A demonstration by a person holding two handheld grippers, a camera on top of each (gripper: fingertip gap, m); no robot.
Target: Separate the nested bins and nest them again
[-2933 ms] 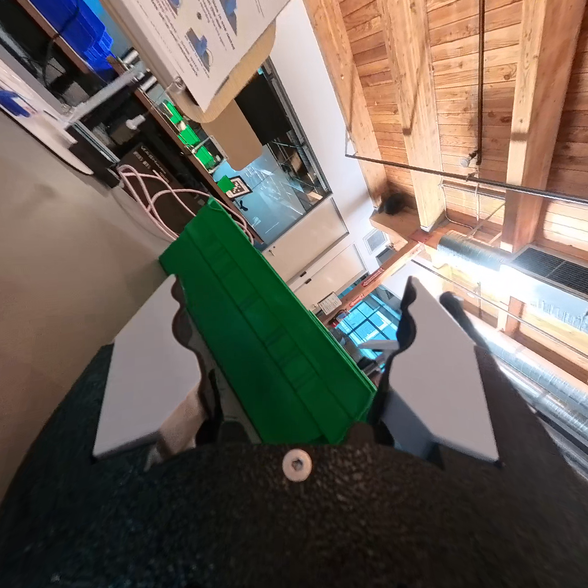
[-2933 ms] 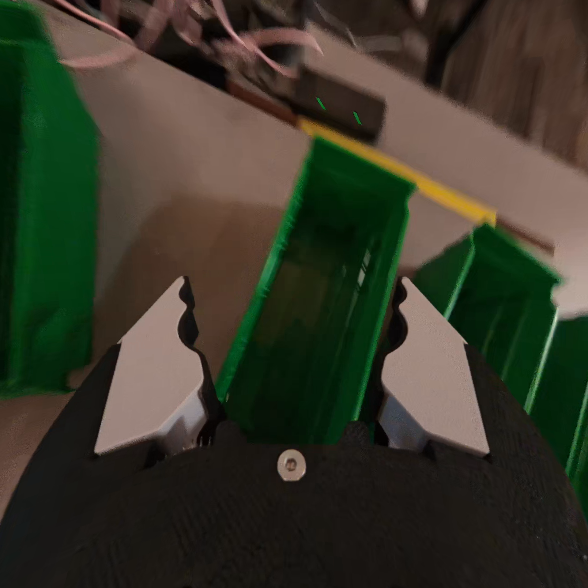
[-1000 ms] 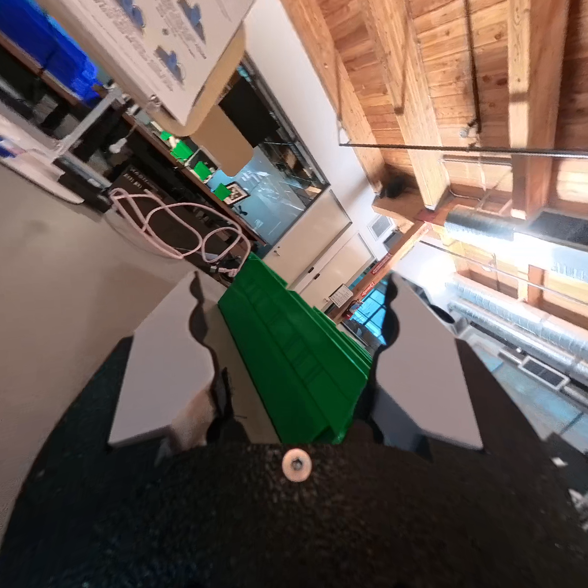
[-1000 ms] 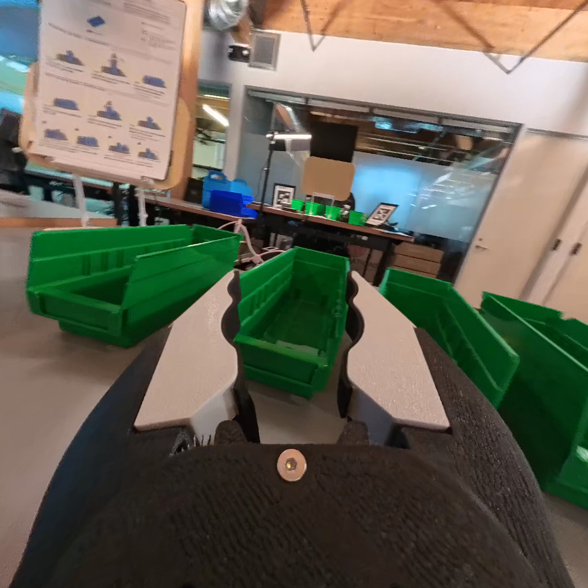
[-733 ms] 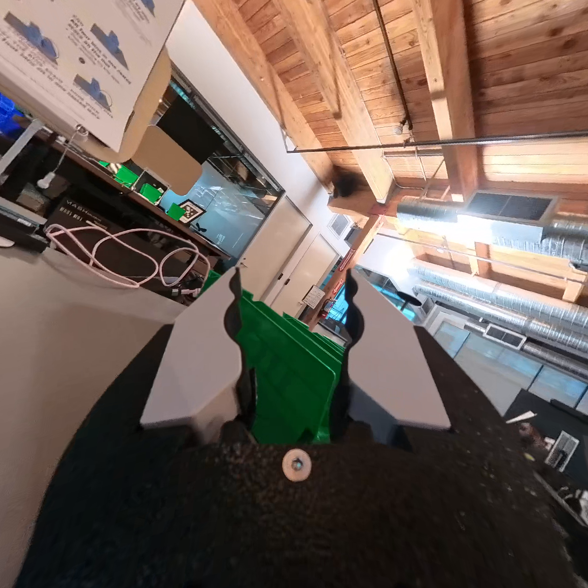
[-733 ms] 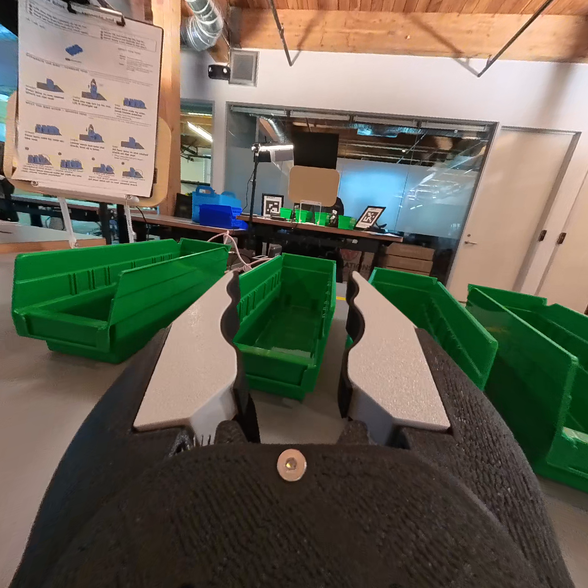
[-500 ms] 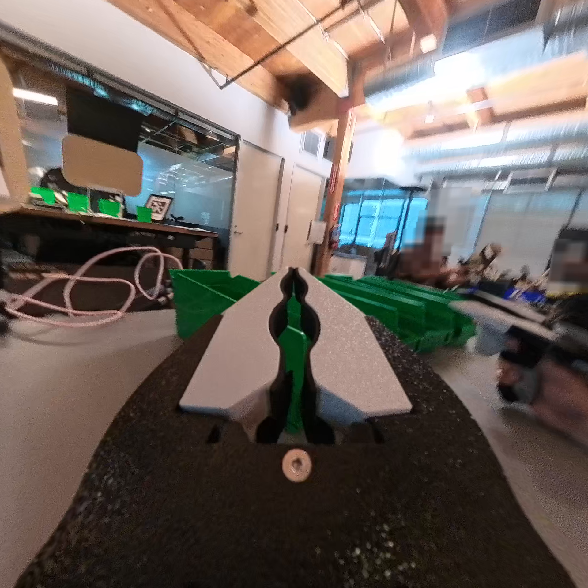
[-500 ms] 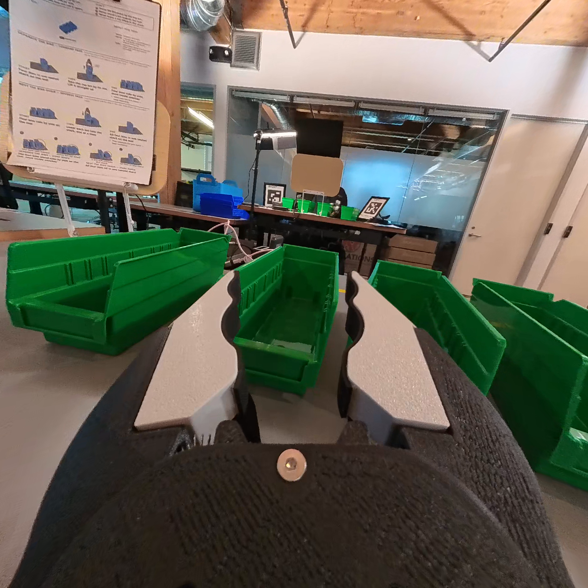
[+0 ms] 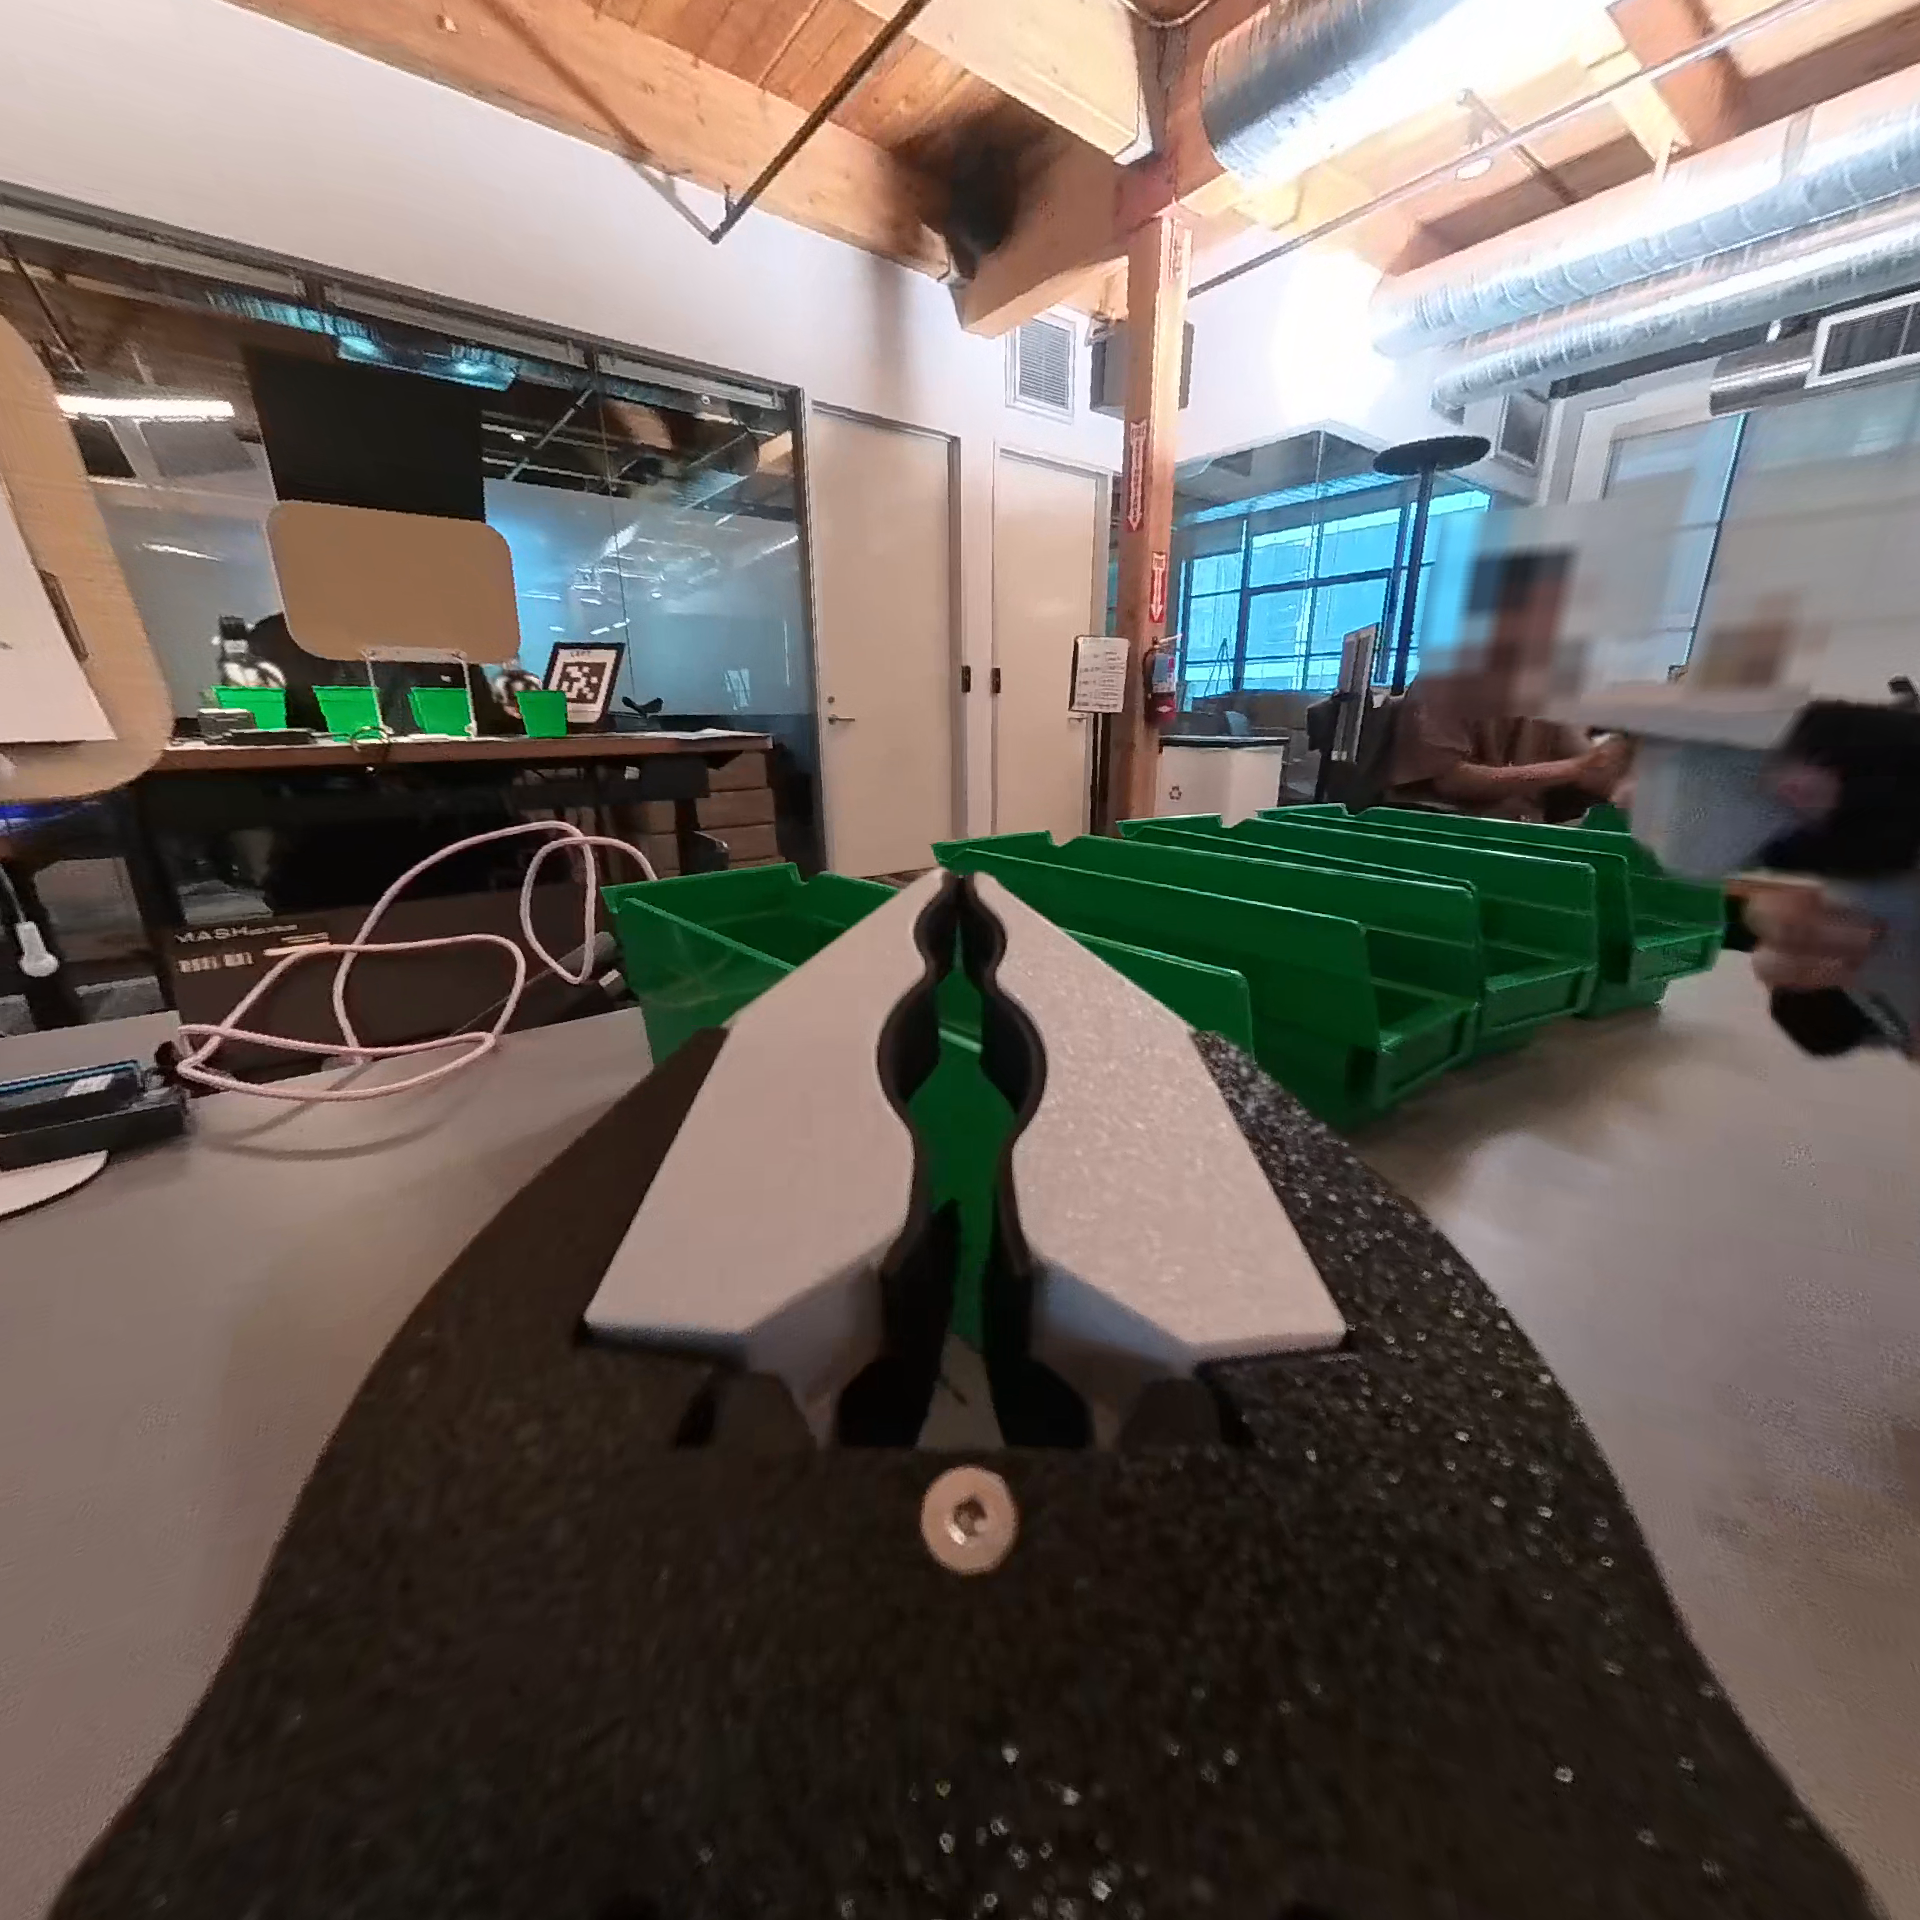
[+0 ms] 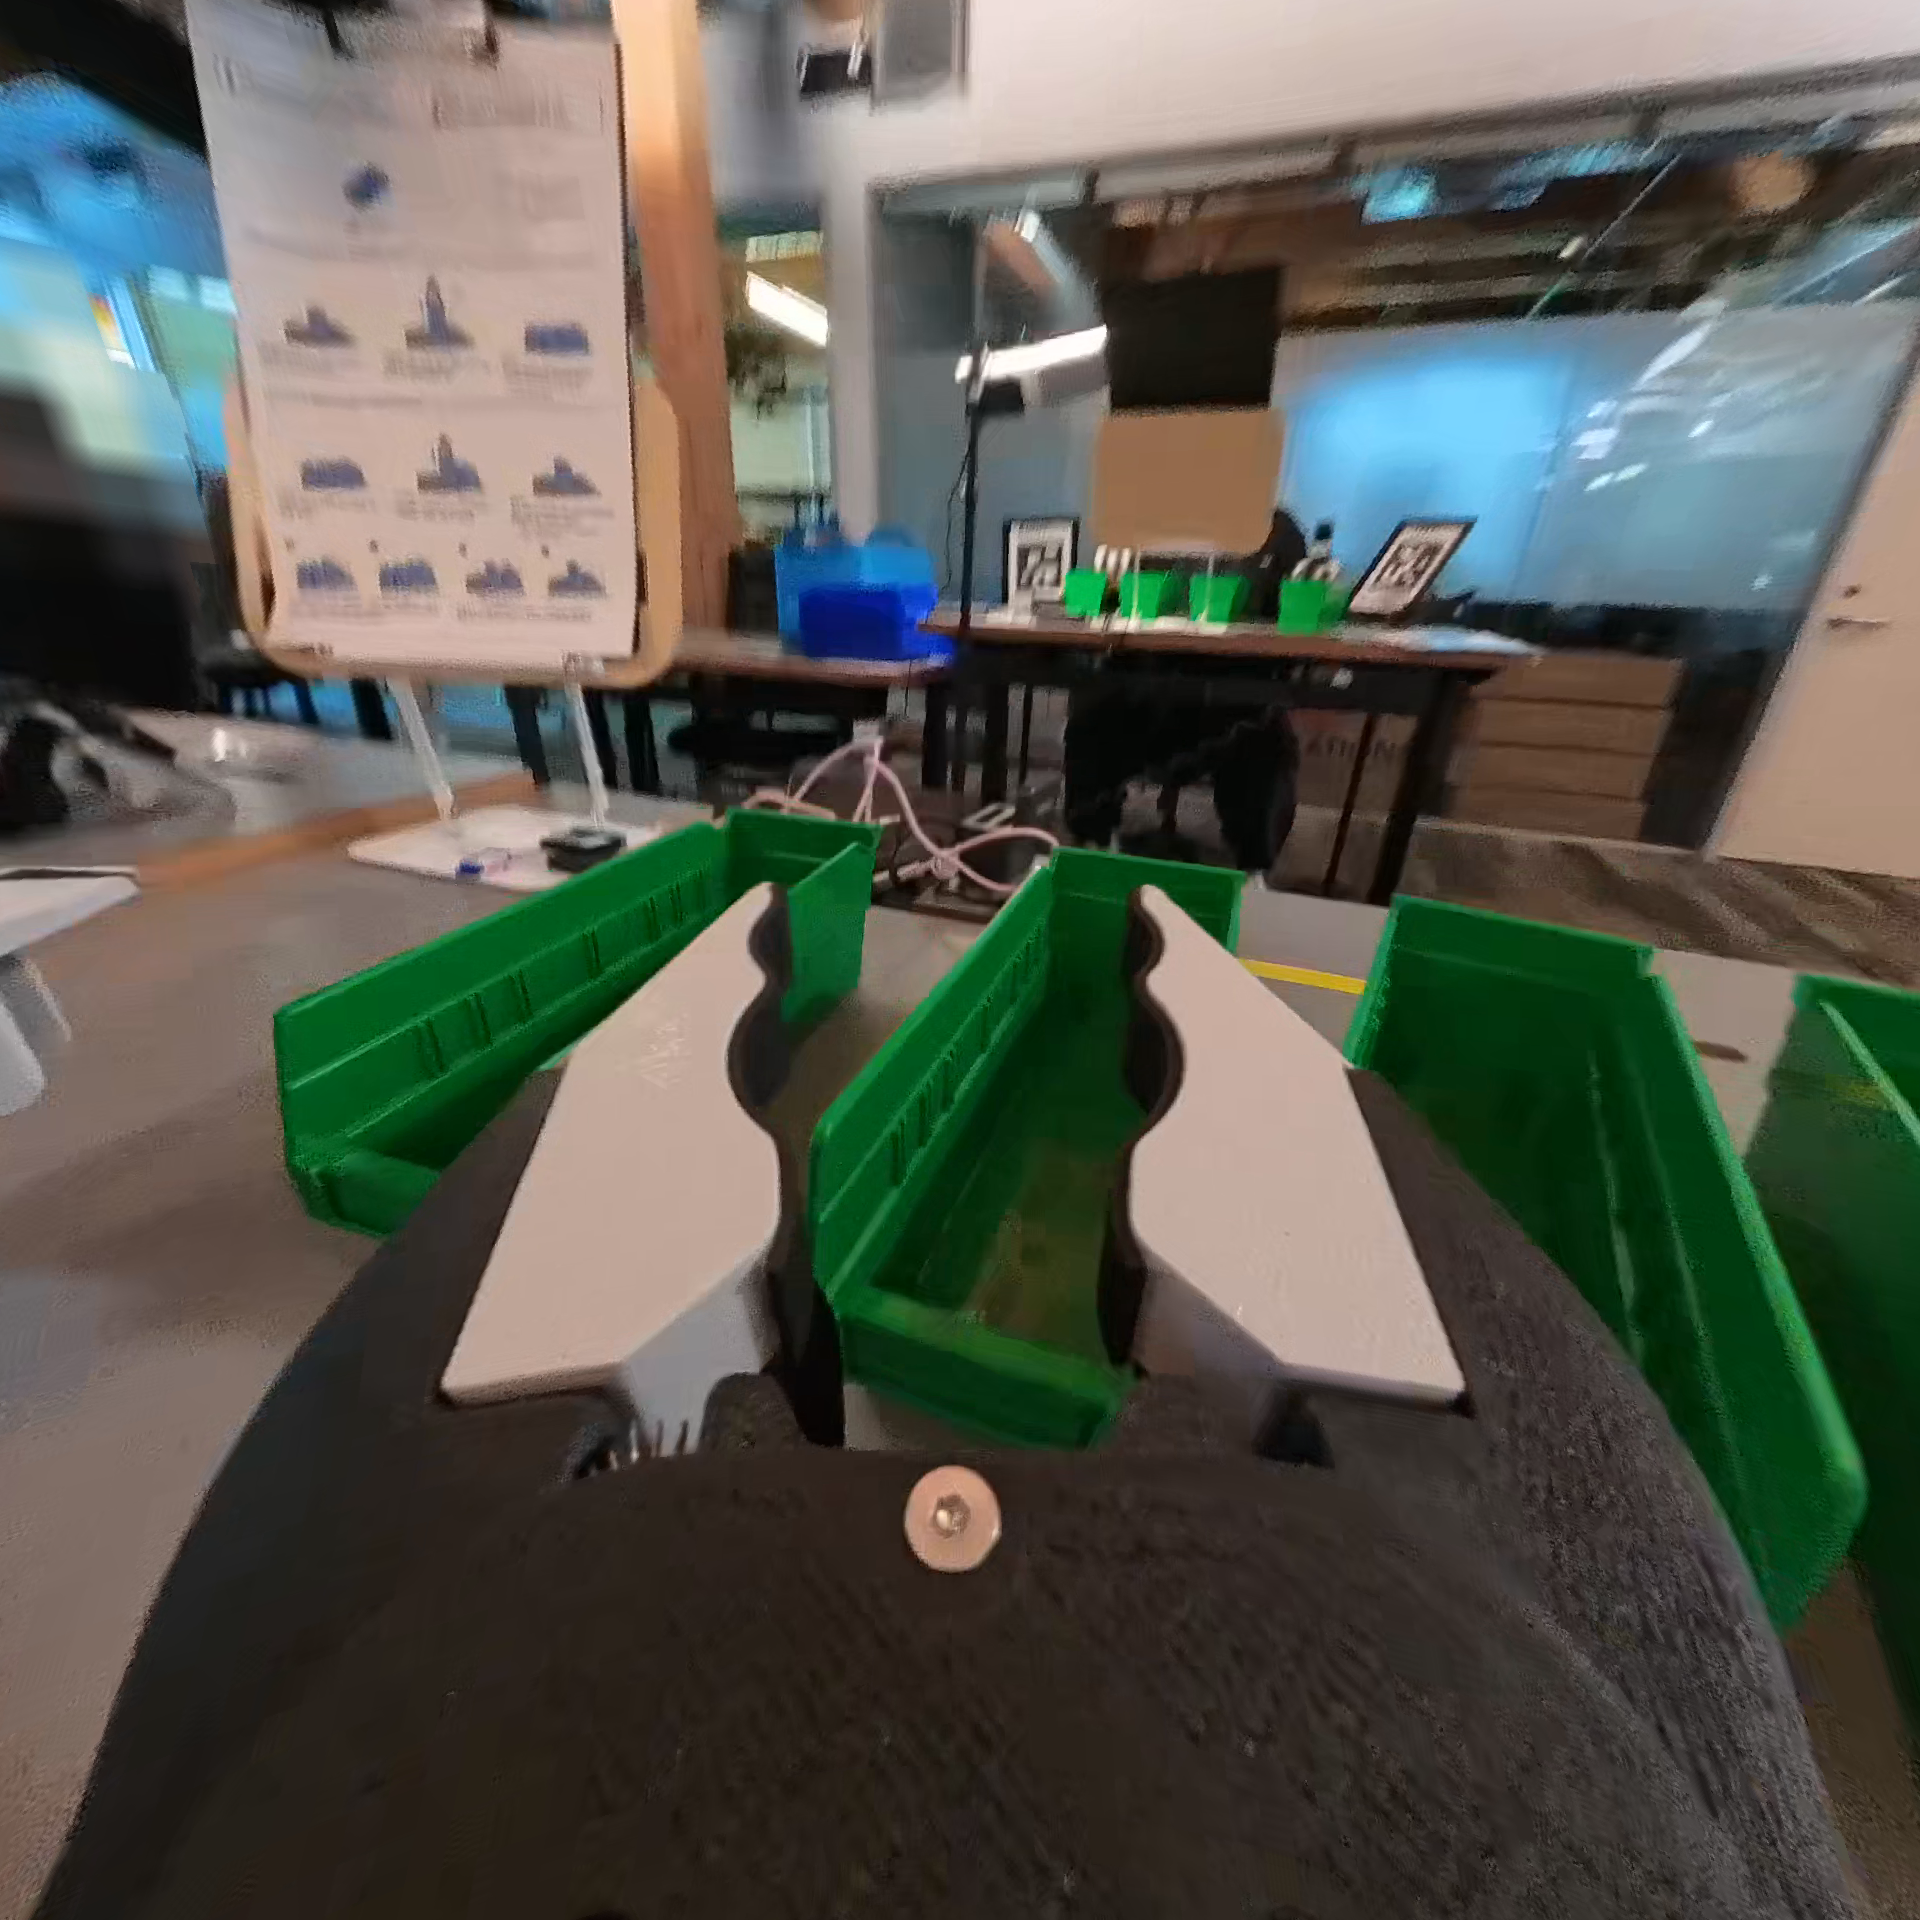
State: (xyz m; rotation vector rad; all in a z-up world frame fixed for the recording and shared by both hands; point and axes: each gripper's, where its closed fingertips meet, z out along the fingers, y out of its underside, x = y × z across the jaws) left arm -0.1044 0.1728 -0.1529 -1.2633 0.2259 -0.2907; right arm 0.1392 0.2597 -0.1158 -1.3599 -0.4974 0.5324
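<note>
Several green plastic bins stand apart on the grey table [image 9: 1558, 1247]. My left gripper [image 9: 957, 885] is level and shut on the thin wall of a green bin [image 9: 727, 935] right in front of it; a strip of green shows in the gap between the fingers. My right gripper [image 10: 956, 899] is open, low over the near end of the middle bin [image 10: 997, 1195], whose left wall lies between the fingers. More bins sit to the left [image 10: 499, 1029] and right [image 10: 1558, 1164] of it. In the left wrist view a row of bins [image 9: 1299, 935] runs right, with the right gripper [image 9: 1766, 821] blurred beyond.
A pink cable [image 9: 416, 966] and a black device [image 9: 83, 1101] lie at the table's far left edge. A picture board on a stand [image 10: 426, 343] rises at the back left. A person [image 9: 1475, 738] sits behind the bin row.
My left gripper closed on the bin's wall and swung from pointing at the ceiling down to level. My right gripper moved forward and down over the middle bin's near end, staying open.
</note>
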